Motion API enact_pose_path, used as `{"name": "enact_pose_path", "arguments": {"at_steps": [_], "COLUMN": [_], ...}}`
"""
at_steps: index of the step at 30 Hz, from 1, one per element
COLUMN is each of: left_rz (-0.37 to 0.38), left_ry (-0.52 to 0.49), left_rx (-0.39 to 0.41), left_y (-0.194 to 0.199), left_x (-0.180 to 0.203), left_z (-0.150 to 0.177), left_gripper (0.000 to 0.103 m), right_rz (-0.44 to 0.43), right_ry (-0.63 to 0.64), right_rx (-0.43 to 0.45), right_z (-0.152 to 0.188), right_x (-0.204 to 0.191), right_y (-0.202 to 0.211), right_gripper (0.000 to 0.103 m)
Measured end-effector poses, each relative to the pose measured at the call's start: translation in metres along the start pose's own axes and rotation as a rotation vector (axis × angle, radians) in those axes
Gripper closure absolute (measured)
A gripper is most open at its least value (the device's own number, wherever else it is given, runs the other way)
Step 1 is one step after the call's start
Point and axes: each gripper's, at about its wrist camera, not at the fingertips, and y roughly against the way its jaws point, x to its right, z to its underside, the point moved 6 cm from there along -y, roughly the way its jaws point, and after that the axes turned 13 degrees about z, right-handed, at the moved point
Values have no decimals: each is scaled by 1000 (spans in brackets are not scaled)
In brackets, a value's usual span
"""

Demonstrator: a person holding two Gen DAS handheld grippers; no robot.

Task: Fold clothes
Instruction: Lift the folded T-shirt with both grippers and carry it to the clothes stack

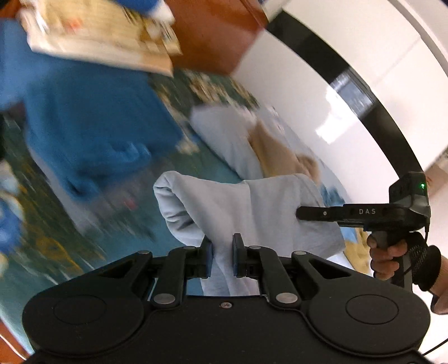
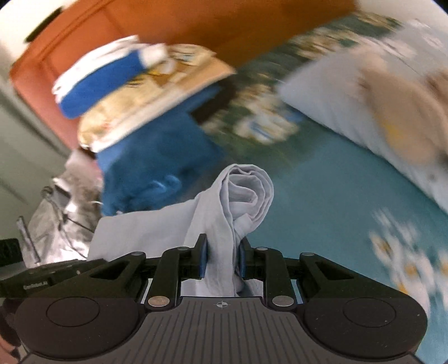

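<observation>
Probably a home bedroom: floral bedspread (image 2: 322, 173), pillow (image 2: 350, 106), wooden headboard (image 2: 196, 25).

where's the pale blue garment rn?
Off the bed, clamped in both grippers: the pale blue garment is bunched between the left gripper and right gripper, above the teal bedspread, near the blue towel.
</observation>
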Motion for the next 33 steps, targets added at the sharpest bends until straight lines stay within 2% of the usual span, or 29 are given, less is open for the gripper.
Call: {"name": "enact_pose_path", "arguments": {"at_steps": [10, 16, 22, 27, 33], "left_rz": [-130, -174, -205, -229, -241], "left_ry": [-76, -74, -32, 2, 28], "left_rx": [163, 224, 237, 227, 209], "left_y": [44, 48, 39, 35, 31], "left_x": [-44, -71, -106, -126, -137], "left_z": [-98, -129, -130, -123, -112], "left_gripper": [93, 93, 93, 93, 92], "right_rz": [-61, -57, -41, -11, -2], "right_ry": [207, 279, 314, 297, 296], "right_rx": [38, 29, -11, -64, -101], "right_z": [-118, -163, -177, -173, -167], "right_x": [-100, -131, -137, -126, -116], "right_y": [-61, -105, -149, -181, -200], "right_gripper": [85, 84, 85, 85, 83]}}
